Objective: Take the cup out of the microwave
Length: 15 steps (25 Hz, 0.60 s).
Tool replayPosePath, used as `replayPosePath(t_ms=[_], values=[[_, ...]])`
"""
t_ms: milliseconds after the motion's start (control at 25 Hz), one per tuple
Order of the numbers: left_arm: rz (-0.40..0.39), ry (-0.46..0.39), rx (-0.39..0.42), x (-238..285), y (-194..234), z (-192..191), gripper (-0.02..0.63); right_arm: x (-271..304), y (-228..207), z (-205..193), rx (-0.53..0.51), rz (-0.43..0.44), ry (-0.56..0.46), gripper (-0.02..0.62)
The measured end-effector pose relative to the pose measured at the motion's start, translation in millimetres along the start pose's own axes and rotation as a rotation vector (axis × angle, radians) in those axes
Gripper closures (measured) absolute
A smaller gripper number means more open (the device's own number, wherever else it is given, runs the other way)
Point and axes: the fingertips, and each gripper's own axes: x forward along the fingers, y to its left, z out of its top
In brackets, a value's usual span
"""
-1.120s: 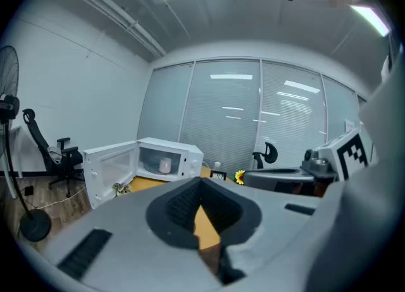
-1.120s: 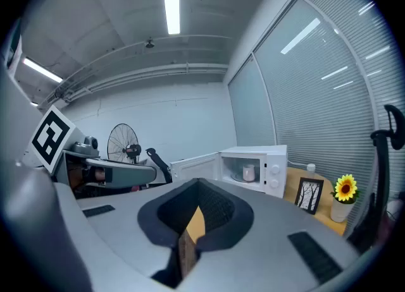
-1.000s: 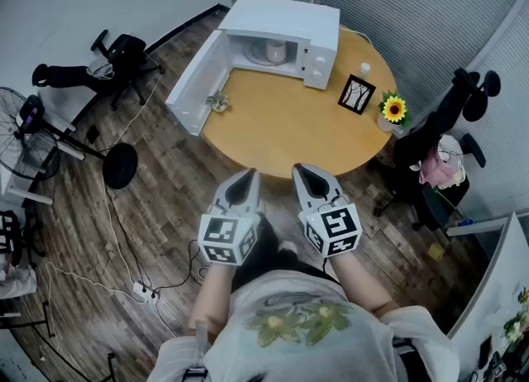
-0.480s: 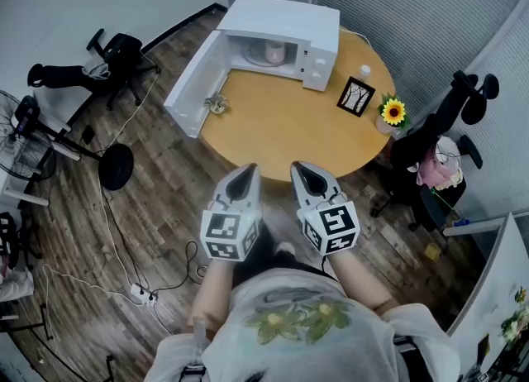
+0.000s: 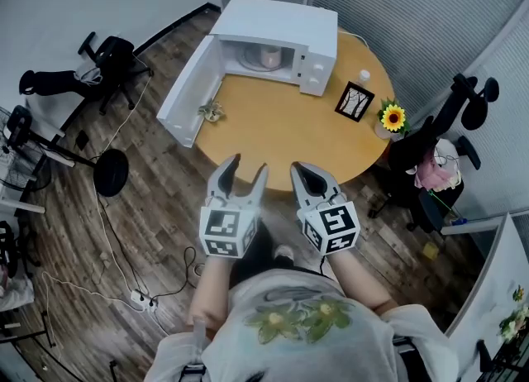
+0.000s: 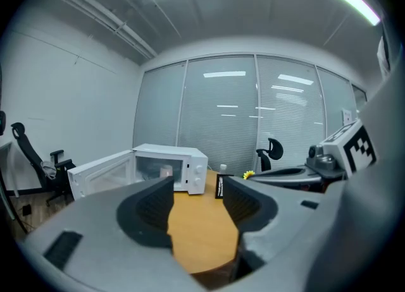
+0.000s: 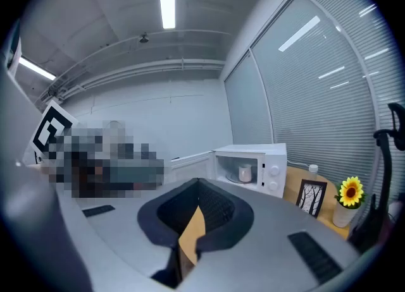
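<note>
A white microwave (image 5: 277,35) stands at the far side of the round wooden table (image 5: 281,136), its door (image 5: 188,89) swung open to the left. A pale cup (image 5: 270,56) sits inside on the turntable; the cup (image 7: 244,174) also shows in the right gripper view. Both grippers hover side by side at the table's near edge, well short of the microwave (image 6: 169,167). The jaws of my left gripper (image 5: 246,169) are opening, with nothing between them. My right gripper (image 5: 308,174) is shut and empty.
On the table are a small dried plant (image 5: 211,110) near the door, a black picture frame (image 5: 355,100), a sunflower in a pot (image 5: 393,115) and a white bottle (image 5: 364,75). Office chairs (image 5: 111,58), a stand base (image 5: 110,175) and floor cables (image 5: 107,231) lie around.
My left gripper's jaws have spread apart from shut. Both grippers have edged forward toward the table's near edge.
</note>
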Motion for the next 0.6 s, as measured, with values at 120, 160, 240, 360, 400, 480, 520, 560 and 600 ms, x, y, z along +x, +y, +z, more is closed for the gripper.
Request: replayPosePath(t_ms=[120, 160, 240, 360, 400, 480, 520, 560, 600], values=[[0.012, 0.002, -0.002, 14.8, 13.3, 2.7, 0.357, 12.5, -7.5, 1.2, 0.000, -0.002, 0.006, 0.578], [0.019, 0.003, -0.007, 19.7, 18.3, 3.2, 0.353, 16.9, -9.7, 1.8, 0.000, -0.002, 0.009, 0.578], [0.023, 0.005, -0.014, 29.2, 27.3, 4.9, 0.345, 26.0, -13.9, 3.7, 0.001, -0.004, 0.012, 0.578], [0.019, 0.003, -0.012, 44.7, 40.3, 7.3, 0.344, 41.0, -21.8, 5.5, 0.004, -0.013, 0.020, 0.578], [0.016, 0.007, -0.011, 50.3, 44.6, 7.3, 0.344, 46.4, -24.6, 5.7, 0.007, -0.016, 0.023, 0.578], [0.010, 0.020, -0.005, 61.5, 53.2, 7.4, 0.344, 57.8, -30.0, 6.4, 0.013, -0.022, 0.028, 0.578], [0.008, 0.026, -0.001, 66.9, 57.8, 7.7, 0.342, 63.7, -32.5, 6.9, 0.015, -0.026, 0.030, 0.578], [0.008, 0.028, 0.002, 72.3, 62.8, 8.7, 0.344, 69.7, -35.1, 7.6, 0.018, -0.030, 0.032, 0.578], [0.008, 0.028, 0.005, 77.4, 67.8, 10.5, 0.344, 76.0, -37.6, 8.5, 0.019, -0.034, 0.034, 0.578]])
